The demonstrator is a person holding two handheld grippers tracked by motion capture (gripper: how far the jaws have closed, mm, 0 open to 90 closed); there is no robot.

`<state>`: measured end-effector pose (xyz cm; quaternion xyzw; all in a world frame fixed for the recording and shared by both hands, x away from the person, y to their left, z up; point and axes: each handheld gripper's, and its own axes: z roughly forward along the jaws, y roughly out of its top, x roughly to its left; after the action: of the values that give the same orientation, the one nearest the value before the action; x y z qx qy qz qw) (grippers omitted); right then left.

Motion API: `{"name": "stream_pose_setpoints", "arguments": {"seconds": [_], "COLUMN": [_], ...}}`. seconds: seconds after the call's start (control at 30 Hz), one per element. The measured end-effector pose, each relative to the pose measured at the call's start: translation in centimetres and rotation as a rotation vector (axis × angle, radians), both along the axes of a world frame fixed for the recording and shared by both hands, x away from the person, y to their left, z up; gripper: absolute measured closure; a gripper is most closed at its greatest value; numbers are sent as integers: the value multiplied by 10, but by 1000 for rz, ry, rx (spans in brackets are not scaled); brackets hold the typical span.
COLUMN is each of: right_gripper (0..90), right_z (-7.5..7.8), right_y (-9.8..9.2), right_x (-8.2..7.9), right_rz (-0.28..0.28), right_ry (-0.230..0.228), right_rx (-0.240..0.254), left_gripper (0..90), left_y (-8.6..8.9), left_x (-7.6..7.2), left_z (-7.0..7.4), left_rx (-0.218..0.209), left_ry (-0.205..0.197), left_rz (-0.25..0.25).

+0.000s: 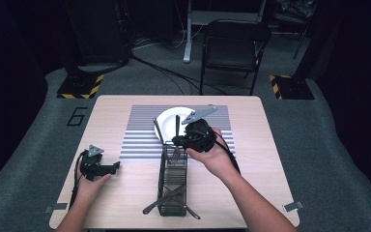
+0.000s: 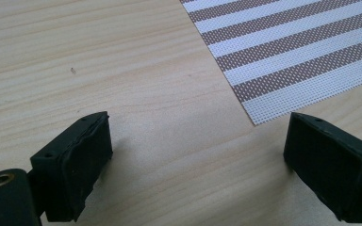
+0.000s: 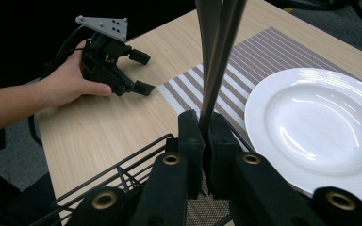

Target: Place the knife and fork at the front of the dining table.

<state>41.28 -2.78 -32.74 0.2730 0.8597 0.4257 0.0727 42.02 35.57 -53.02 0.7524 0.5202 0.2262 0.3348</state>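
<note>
My right gripper (image 1: 178,140) hovers over the far end of a black wire basket (image 1: 163,180), shut on the handle of a metal utensil (image 1: 177,126) that looks like a fork. Its handle stands upright and its tines hang toward the basket. In the right gripper view the handle (image 3: 215,56) rises from between the closed jaws of the right gripper (image 3: 205,128). My left gripper (image 1: 110,167) rests on the table at the left, open, with bare wood between its jaws. The left gripper (image 2: 198,160) shows wide-set jaws, and the left gripper (image 3: 143,72) also appears farther off.
A white plate (image 1: 166,121) sits on a striped placemat (image 1: 140,133) just beyond the basket. Another utensil (image 1: 157,128) leans out of the basket's far end and more cutlery (image 1: 166,198) lies at its near end. A folding chair (image 1: 234,46) stands behind the table.
</note>
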Motion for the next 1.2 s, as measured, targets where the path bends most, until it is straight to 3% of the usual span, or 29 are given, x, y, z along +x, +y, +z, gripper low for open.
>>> {"name": "stream_pose_setpoints", "arguments": {"seconds": [0.4,0.67,1.2], "right_gripper": [870,870,870], "right_z": [23,31,33], "right_y": [-9,-24,-53], "right_x": [4,9,19], "right_rz": [32,-6,-69], "right_ry": [24,37,44], "right_rx": [-9,-26,-38], "left_gripper": [82,82,82], "left_y": [0,0,0], "left_x": [0,0,0], "left_z": [0,0,0], "left_rx": [0,0,0], "left_ry": [0,0,0], "left_rz": [0,0,0]}}
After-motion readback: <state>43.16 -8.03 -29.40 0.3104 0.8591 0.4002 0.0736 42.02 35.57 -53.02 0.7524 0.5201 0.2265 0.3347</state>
